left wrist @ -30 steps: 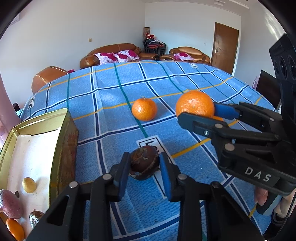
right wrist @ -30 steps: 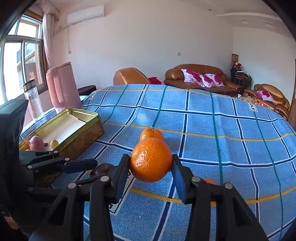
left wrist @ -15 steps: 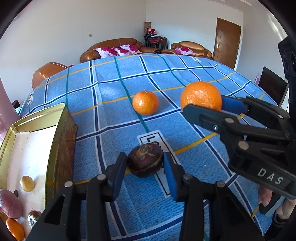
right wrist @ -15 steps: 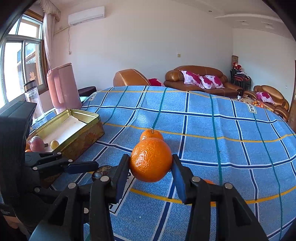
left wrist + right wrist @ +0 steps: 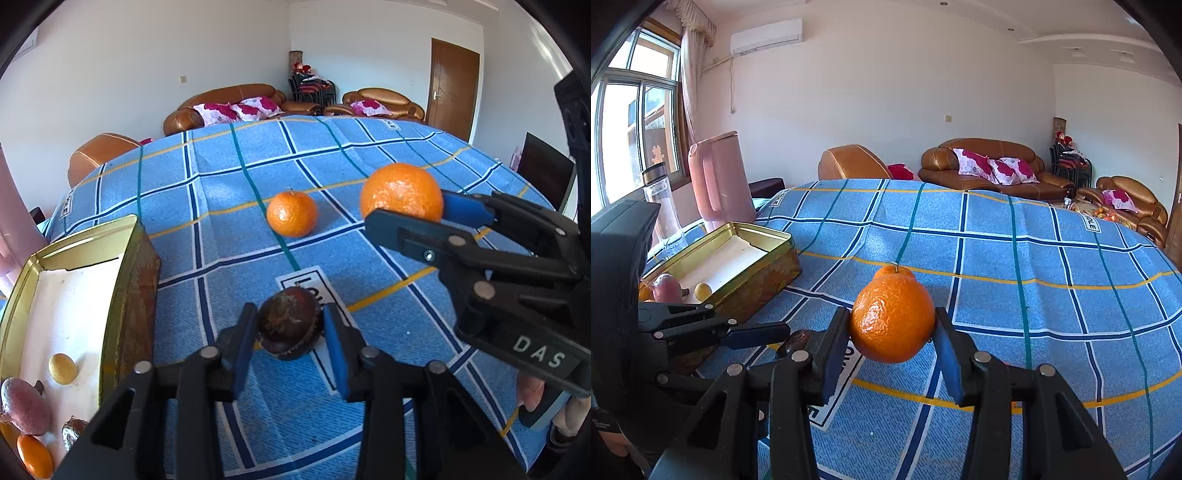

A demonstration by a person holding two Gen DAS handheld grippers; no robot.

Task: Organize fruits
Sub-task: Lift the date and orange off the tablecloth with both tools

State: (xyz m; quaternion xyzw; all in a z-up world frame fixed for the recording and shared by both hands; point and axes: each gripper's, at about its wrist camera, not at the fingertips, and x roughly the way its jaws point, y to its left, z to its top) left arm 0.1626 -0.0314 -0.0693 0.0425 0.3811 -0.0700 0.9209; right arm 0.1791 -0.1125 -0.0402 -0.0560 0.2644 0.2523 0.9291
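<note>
My left gripper [image 5: 289, 334] is shut on a dark brown fruit [image 5: 289, 328] and holds it just above the blue checked tablecloth. My right gripper [image 5: 892, 328] is shut on a large orange [image 5: 892, 319], held above the cloth; this orange also shows in the left wrist view [image 5: 402, 192]. A second orange [image 5: 291, 213] lies on the cloth behind, mostly hidden in the right wrist view [image 5: 894, 270]. A gold tin [image 5: 125, 280] at the left holds several fruits, among them a small yellow fruit [image 5: 62, 368] and a pink fruit [image 5: 24, 406].
A pink jug [image 5: 718, 179] and a clear bottle [image 5: 661, 199] stand behind the tin [image 5: 764, 273]. Sofas and a door stand beyond the table's far edge. A white label [image 5: 306, 284] lies on the cloth under the left gripper.
My left gripper has closed on the dark fruit and lifted it slightly. The right gripper holds its orange almost still, a little lower in view.
</note>
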